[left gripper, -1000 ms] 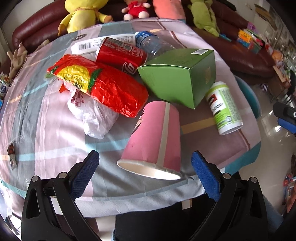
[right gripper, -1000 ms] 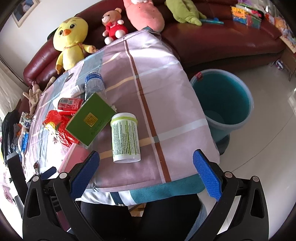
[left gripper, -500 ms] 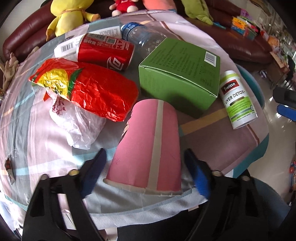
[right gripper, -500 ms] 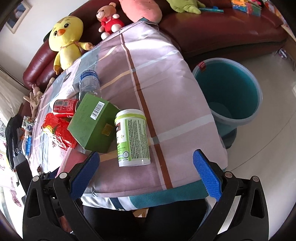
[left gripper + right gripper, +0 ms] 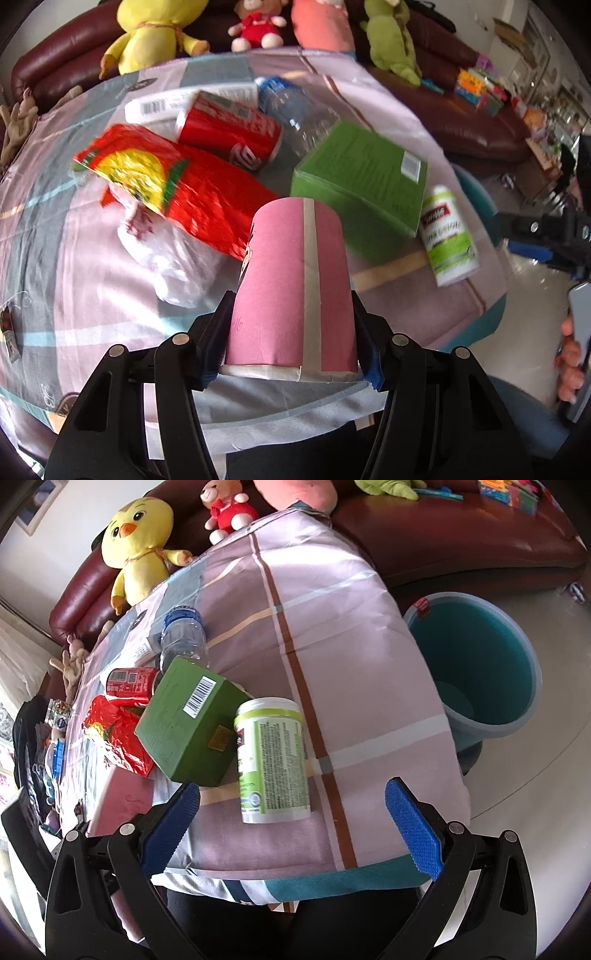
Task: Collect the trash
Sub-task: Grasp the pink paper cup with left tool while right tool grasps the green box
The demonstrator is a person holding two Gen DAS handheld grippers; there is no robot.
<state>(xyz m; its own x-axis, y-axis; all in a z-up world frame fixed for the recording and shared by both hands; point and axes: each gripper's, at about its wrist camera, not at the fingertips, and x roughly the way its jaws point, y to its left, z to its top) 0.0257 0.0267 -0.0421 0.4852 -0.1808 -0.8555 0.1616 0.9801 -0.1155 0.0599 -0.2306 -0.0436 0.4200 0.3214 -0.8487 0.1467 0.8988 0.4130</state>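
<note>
The right gripper [image 5: 291, 827] hovers with its jaws wide apart over the near edge of the tabletop [image 5: 362, 657], touching nothing. The white-and-green bottle [image 5: 271, 760] lies on its side just beyond the jaws; touching its left is the green box [image 5: 184, 723], with the red wrapper [image 5: 118, 734] and pink cup [image 5: 122, 801] left of that, and the can [image 5: 131, 681] and water bottle [image 5: 183, 635] behind the box. Well right of the bottle, off the tabletop, the teal bucket [image 5: 480, 657] stands on the floor.

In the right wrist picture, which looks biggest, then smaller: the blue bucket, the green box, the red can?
1. blue bucket
2. green box
3. red can
The can lies farthest from the camera, so it may look extra small.
</note>
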